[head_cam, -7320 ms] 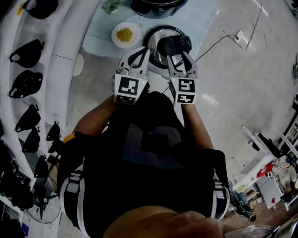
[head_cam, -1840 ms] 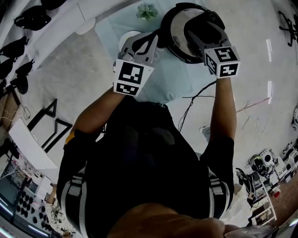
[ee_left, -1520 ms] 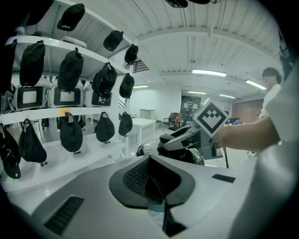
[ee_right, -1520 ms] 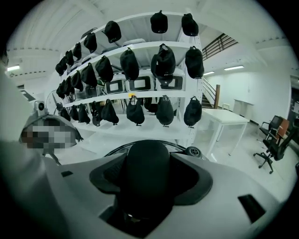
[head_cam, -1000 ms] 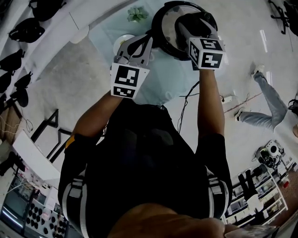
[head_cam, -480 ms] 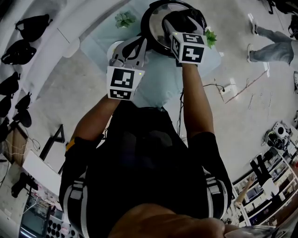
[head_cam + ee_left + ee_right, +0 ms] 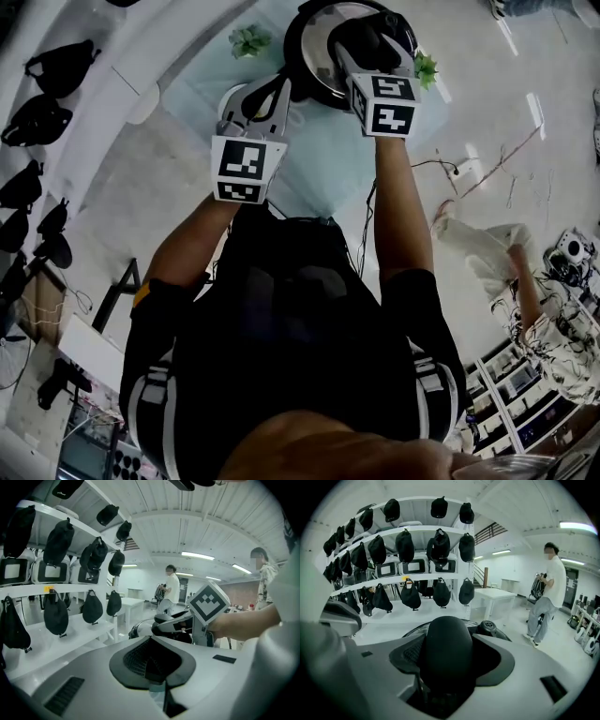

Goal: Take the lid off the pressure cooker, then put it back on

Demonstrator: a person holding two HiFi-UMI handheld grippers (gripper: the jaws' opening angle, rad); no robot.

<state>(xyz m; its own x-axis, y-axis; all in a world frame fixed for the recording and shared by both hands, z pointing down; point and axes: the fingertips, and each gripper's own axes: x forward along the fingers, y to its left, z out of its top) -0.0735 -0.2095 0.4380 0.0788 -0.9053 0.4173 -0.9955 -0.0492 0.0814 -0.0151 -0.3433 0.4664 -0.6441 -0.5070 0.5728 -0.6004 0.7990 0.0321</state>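
Low in the head view, just past the black-clad torso, the left gripper hangs over the pale blue tablecloth, its jaws pressed together on nothing. Up and right of it, the right gripper is clenched on the black rounded handle of the round steel pressure cooker lid with a black rim, which sits at top centre of the frame. So the right hand has the lid. The left is just beside the lid's lower-left rim, apart from it.

Seen from the right gripper, the handle's long axis seems to run straight ahead along the jaws, toward a small black valve knob. Any re-seating twist would turn about that line, I'd say.

The cooker body is hidden under the lid, so I can't tell whether the lid is seated or lifted. Its far rim is cut off at the frame's top edge. Beyond it stand white shelves of black caps.
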